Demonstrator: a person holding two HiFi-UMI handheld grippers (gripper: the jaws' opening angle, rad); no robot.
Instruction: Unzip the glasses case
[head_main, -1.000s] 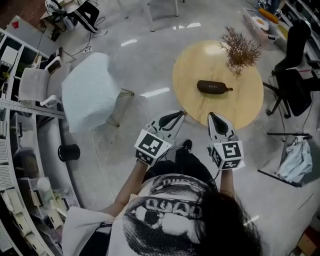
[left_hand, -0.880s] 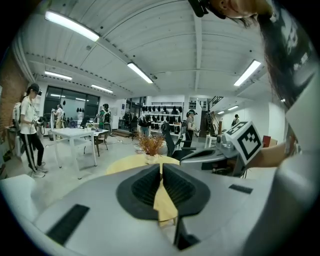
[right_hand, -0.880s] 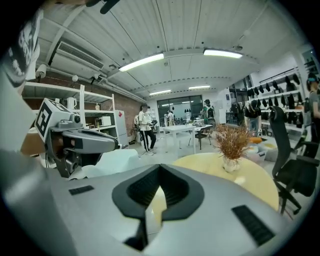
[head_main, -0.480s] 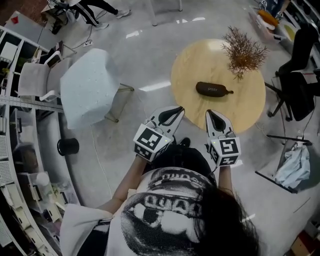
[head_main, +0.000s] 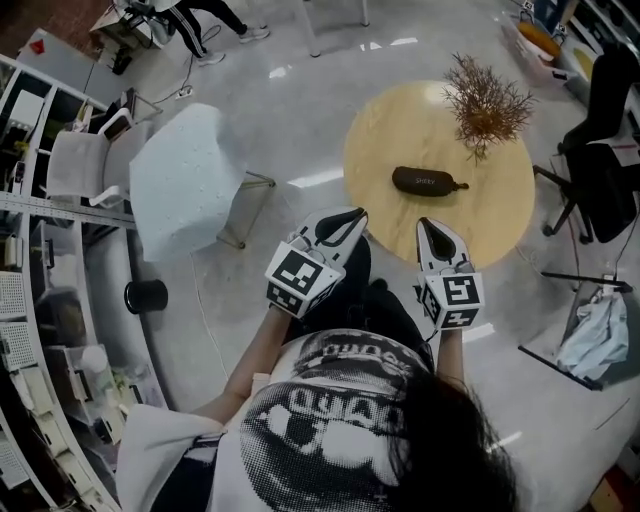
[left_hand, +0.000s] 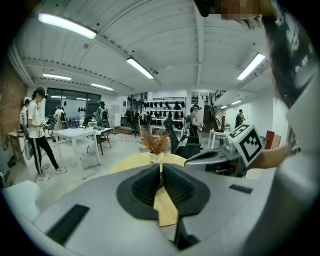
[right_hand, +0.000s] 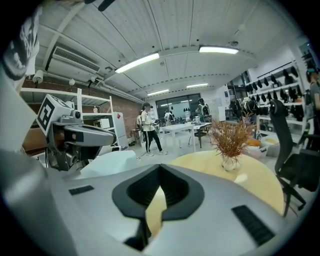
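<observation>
A dark oblong glasses case (head_main: 429, 180) lies near the middle of the round wooden table (head_main: 395, 130), its zip pull sticking out to the right. Both grippers hover at the table's near edge, short of the case. My left gripper (head_main: 358, 214) is shut with nothing in it, its pads meeting at the tip (left_hand: 160, 167). My right gripper (head_main: 424, 225) is shut too and holds nothing (right_hand: 159, 170). The case is hidden behind the jaws in both gripper views.
A vase of dried brown twigs (head_main: 484, 100) stands on the table behind the case. A pale blue chair (head_main: 185, 180) sits left of the table, black office chairs (head_main: 598, 150) to the right. White tables (left_hand: 80, 135) and people stand farther off.
Both grippers have shifted slightly along the table's near edge, staying shut and side by side. The case has not moved.
</observation>
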